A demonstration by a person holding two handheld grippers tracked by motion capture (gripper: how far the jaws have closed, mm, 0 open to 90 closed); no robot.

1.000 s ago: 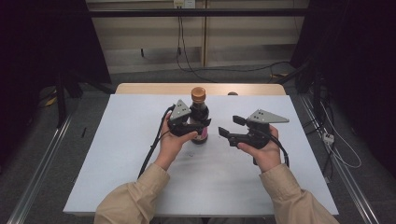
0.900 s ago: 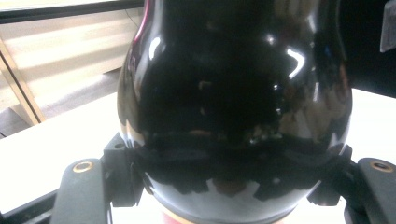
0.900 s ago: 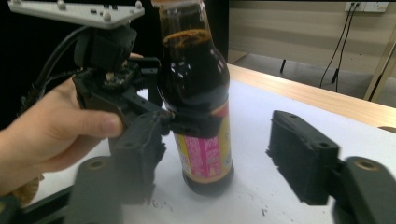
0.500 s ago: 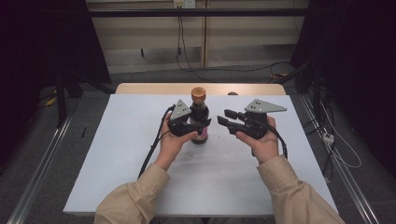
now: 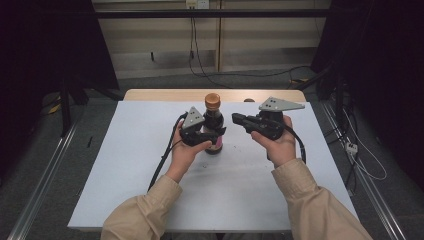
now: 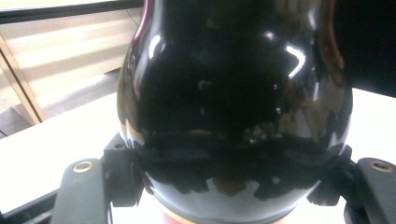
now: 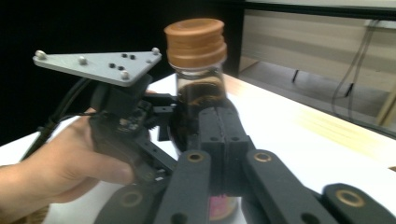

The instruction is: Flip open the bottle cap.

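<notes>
Light falls from above onto the white table [image 5: 150, 165], which is evenly bright with only faint shadows, while the room on both sides sinks into near black; in the left gripper view the dark bottle [image 6: 233, 93], pressed close between the jaws, carries small white glare spots and soft reflections; the right gripper view is mildly blurred, its own jaws nearest the lens softest.

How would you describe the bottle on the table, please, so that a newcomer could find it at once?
Start from the white table; near its far middle stands an upright bottle of dark glass. The left hand-held gripper is clamped around its belly, and the right hand-held gripper is beside it, jaws shut together. Its round brown cap and the pink label at its base set it apart from the black tools.
</notes>
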